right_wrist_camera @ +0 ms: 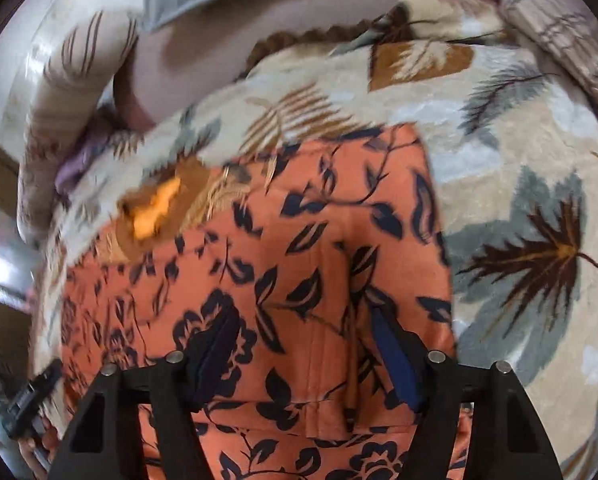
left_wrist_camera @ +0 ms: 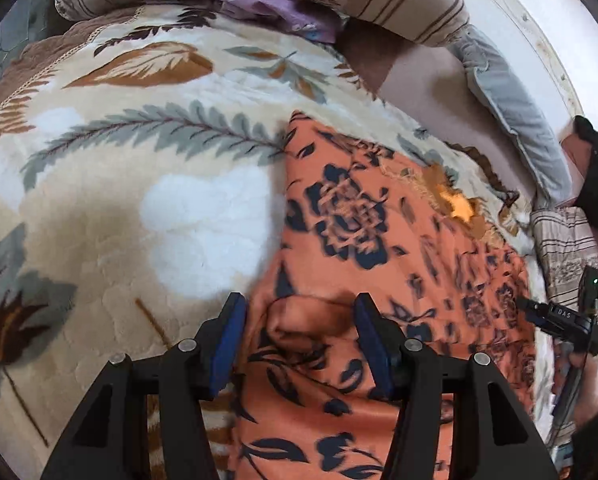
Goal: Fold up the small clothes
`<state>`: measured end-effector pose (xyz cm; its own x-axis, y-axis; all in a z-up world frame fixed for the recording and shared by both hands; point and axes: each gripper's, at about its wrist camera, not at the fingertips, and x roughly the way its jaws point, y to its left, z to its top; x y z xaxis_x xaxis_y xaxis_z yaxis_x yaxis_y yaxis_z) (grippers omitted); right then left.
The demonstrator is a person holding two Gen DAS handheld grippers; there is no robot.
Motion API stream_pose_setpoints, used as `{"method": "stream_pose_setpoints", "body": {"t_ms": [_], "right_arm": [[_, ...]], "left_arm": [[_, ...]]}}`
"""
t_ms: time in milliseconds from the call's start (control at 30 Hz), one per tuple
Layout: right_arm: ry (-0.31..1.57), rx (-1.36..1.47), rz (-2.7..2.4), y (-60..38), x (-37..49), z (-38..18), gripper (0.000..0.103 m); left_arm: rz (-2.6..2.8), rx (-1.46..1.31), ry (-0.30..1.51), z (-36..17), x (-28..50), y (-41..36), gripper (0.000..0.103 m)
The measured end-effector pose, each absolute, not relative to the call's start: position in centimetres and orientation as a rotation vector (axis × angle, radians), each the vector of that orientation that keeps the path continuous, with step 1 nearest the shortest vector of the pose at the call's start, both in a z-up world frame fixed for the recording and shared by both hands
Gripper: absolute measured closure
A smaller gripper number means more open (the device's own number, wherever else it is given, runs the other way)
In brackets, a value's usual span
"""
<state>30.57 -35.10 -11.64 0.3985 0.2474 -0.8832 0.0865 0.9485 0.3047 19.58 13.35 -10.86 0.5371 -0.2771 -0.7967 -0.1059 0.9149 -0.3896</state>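
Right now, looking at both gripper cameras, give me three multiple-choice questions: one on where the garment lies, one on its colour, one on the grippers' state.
1. The orange floral-print garment lies on:
A. a cream leaf-patterned plush blanket
B. a wooden floor
C. a glass table
2. Its print is:
A. white
B. dark navy
C. green
3. The left gripper and right gripper are:
A. both shut
B. both open
C. one shut

1 A: blanket shows around its edges.
2 B: dark flowers and leaves on orange.
3 B: cloth shows in the gap between each pair of fingers.

Orange garment (left_wrist_camera: 339, 240) with navy flowers; cream blanket (left_wrist_camera: 139, 160) with grey, brown leaves; blue-padded black left claw (left_wrist_camera: 299, 320).
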Motion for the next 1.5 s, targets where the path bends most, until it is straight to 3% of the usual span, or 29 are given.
{"method": "stream_pose_setpoints", "body": {"t_ms": [67,267,300,400,500,600,733,933,1233,1367,1400,1500], "right_arm": [[1.16,0.247,0.085,-34.1,30.5,-11.1,0.085],[1.003,0.063,0.041,-31.9,29.3,-6.6,0.087],[1.011,0.045,0.023,-31.8,29.1,-7.5,0.084],[1.145,0.053,-0.019,-32.6,29.6,-12.3,0.06],[1.029,0.118,-0.061,-34.1,27.9,-10.5,0.037],[0.936,0.165,-0.062,-34.9,27.4,-7.6,0.036],[0.892,0.4,0.159,-35.2,30.5,-5.9,0.028],[1.035,0.722,0.235,-36.4,37.0,-14.1,0.023],[0.917,0.655,0.285,-35.7,29.5,-8.8,0.023],[1.056,0.678,0.228,-36.8,27.2,-12.3,0.017],[1.094,0.707,0.208,-37.3,27.0,-13.4,0.023],[0.969,0.754,0.179,-37.9,25.2,-10.5,0.021]], "left_arm": [[-0.098,-0.42,1.006,-10.8,19.6,13.3,0.046],[-0.077,-0.329,0.998,-10.7,19.5,12.2,0.046],[-0.069,-0.319,1.0,-10.7,19.5,12.0,0.046],[-0.066,-0.312,1.001,-10.9,19.6,12.0,0.046],[-0.072,-0.32,1.003,-10.9,19.6,12.2,0.046],[-0.056,-0.315,1.007,-10.9,19.8,11.9,0.046],[-0.047,-0.281,0.999,-10.9,19.7,11.5,0.046],[-0.053,-0.268,0.998,-11.0,19.7,11.4,0.046],[-0.045,-0.328,0.993,-10.5,18.9,12.5,0.045],[-0.015,-0.303,0.987,-10.2,17.6,13.1,0.045],[0.001,-0.297,1.001,-10.3,17.4,13.5,0.045],[0.034,-0.321,1.001,-9.3,15.2,15.0,0.045]]}}
